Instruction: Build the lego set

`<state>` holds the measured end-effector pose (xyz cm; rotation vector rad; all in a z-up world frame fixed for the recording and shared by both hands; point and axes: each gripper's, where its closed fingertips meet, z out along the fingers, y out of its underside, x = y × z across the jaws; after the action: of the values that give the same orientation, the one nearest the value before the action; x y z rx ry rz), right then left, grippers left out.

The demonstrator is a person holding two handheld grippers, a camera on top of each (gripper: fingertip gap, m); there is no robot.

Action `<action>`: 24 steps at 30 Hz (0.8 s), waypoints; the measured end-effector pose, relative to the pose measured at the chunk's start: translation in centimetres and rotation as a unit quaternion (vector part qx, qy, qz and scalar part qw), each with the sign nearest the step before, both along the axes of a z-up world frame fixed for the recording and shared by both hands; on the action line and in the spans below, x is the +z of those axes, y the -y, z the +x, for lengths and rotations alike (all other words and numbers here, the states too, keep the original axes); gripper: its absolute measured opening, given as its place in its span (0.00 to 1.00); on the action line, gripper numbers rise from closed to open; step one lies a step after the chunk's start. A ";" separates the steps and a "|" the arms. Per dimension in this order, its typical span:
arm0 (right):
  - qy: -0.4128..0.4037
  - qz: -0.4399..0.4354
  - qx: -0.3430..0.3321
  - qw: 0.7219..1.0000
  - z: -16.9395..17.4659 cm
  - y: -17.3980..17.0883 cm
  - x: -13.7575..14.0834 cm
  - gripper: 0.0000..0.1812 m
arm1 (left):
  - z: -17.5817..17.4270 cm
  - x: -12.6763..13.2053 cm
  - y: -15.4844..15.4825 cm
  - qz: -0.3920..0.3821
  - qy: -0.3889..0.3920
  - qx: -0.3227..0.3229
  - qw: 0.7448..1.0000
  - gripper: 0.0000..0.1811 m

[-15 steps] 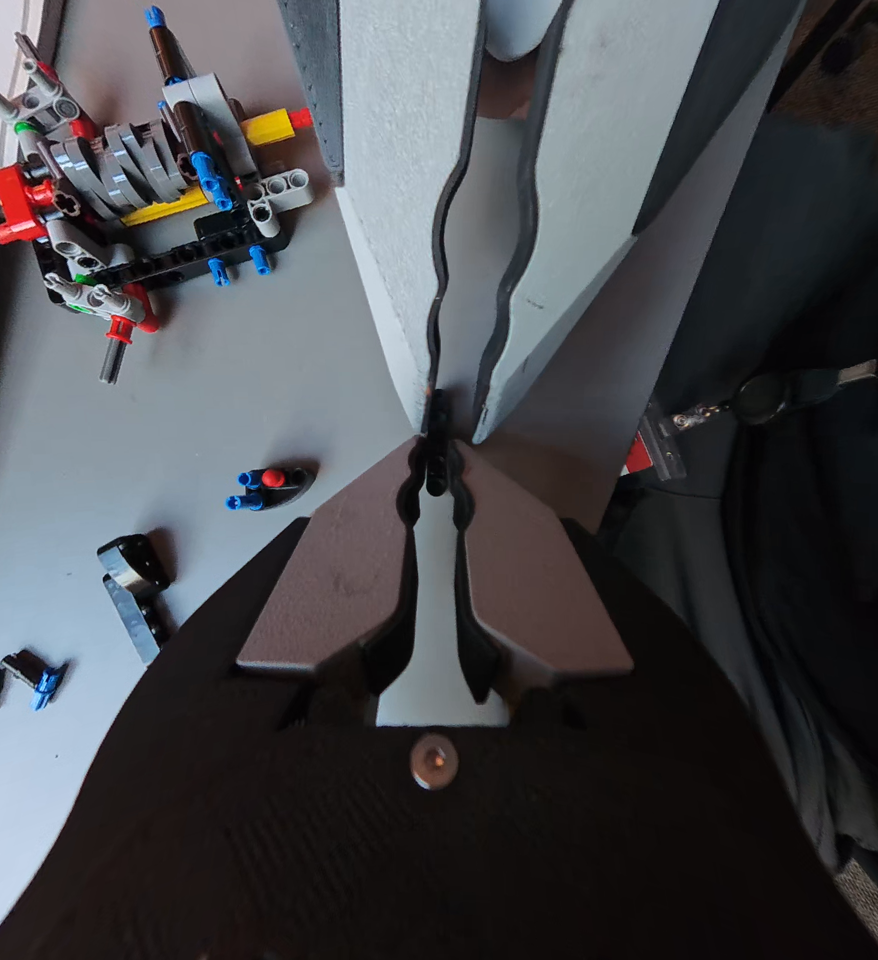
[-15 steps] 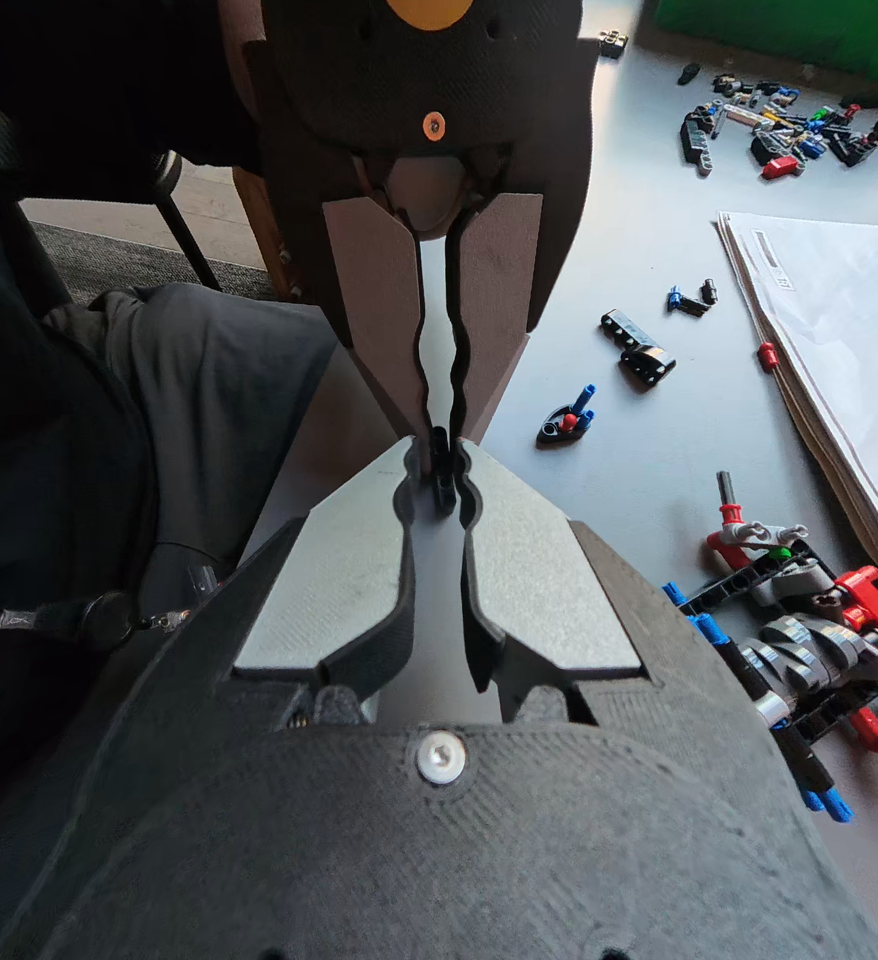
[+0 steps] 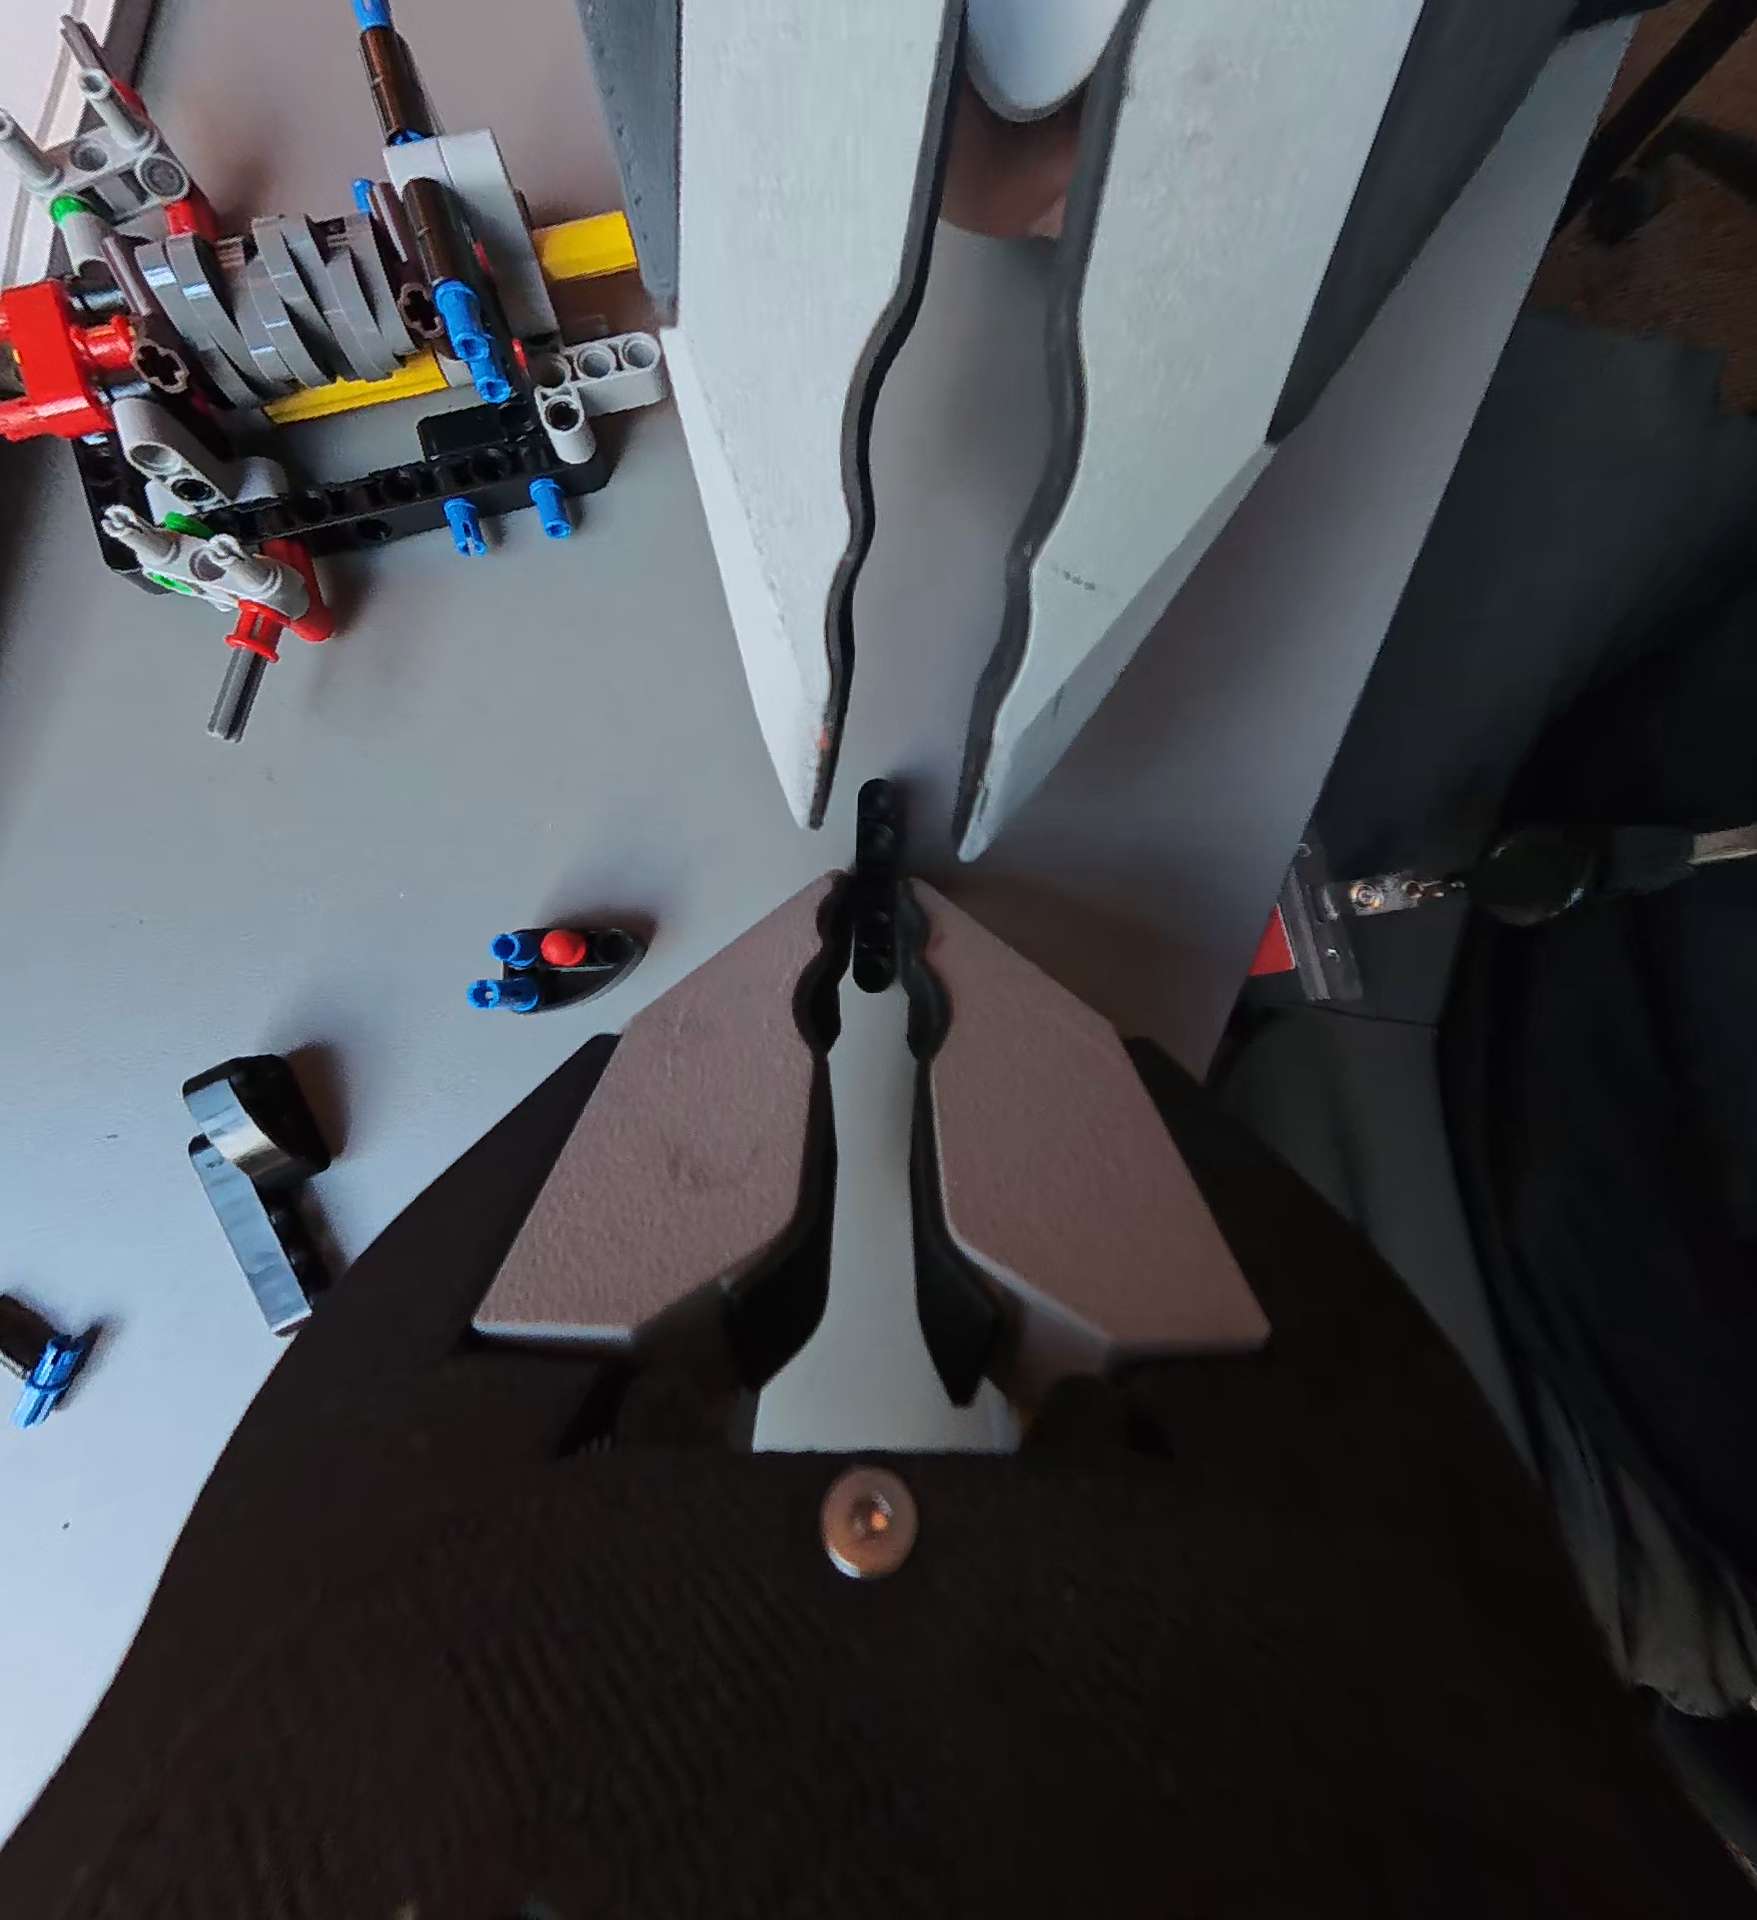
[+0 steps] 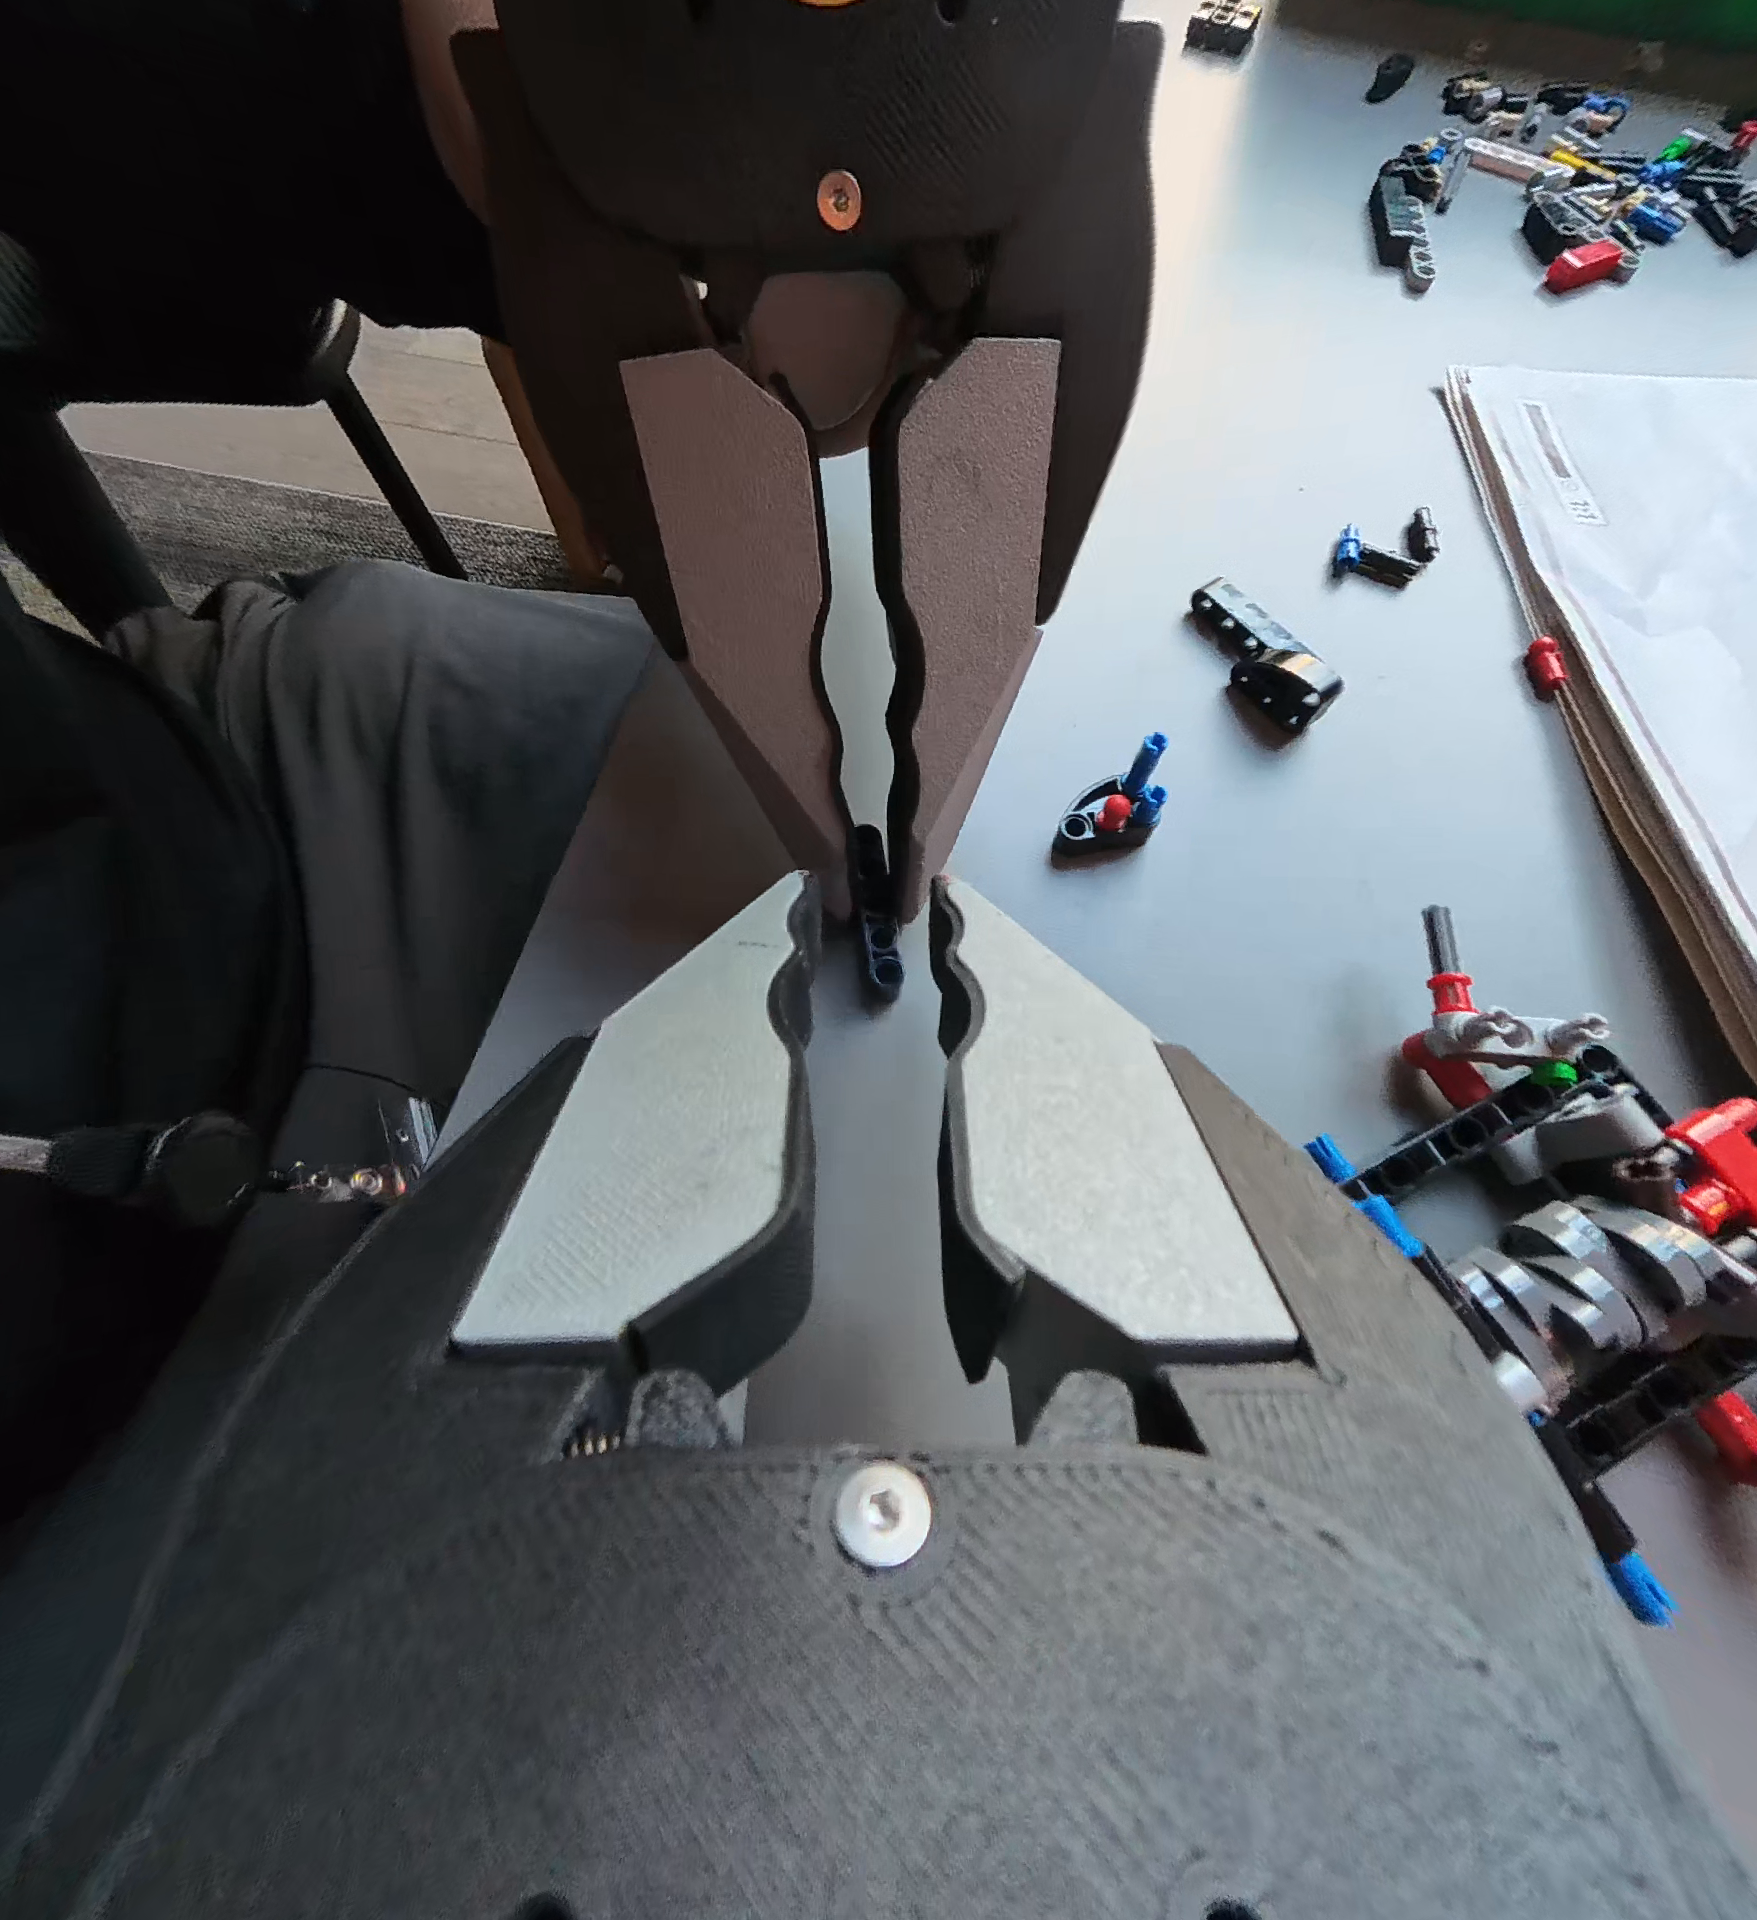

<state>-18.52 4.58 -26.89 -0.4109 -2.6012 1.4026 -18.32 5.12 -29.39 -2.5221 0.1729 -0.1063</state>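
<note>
Two hand-held grippers meet tip to tip above a grey worktop (image 3: 354, 831), near its front edge.

In the left wrist view, far left, a few small black and blue pins (image 3: 17, 1351) lie loose. Above them sits the half-built model (image 3: 313, 395), a black frame carrying grey curved parts, red connectors, a yellow beam and blue pins. Nearer the middle lie a black angled piece (image 3: 256, 1153) and a small black wedge with blue and red pins (image 3: 557, 966).

At centre, the left gripper (image 3: 876, 914) has its brown fingers closed on a short black beam (image 3: 876, 883), pinching its lower half so the upper end sticks out. The right gripper (image 3: 889, 821), grey, points down at it from above. Its fingers stand apart on either side of the beam's free end, with a visible gap on both sides, so it is not gripping.

To the right, beyond the worktop edge, is a seated person's dark clothing with a badge clip (image 3: 1373, 894).

The right wrist view confirms this: the beam (image 4: 879, 945) juts from the brown tips between spread grey fingers (image 4: 749, 1091). A booklet (image 4: 1684, 644) and a parts pile (image 4: 1580, 197) lie further right.

The beam looks light, stiff and smooth, likely to twist or slip if pinched at its tip. Gripping its flat sides, square across the holes, seems safest.
</note>
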 end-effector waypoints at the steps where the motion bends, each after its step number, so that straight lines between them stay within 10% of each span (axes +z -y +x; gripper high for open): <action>1: -0.002 0.003 0.008 1.000 0.2 0.1 -0.1 0.11 | 0.1 0.0 0.0 0.000 -0.002 -0.002 1.000 0.03; 24: 0.010 0.070 0.008 0.997 0.3 -0.2 -2.1 0.03 | 0.1 0.0 0.6 0.015 0.002 -0.018 1.000 0.03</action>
<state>-18.27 4.76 -29.02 -0.3869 -2.7026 1.2170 -18.18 4.55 -29.37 -2.4883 0.2153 -0.1229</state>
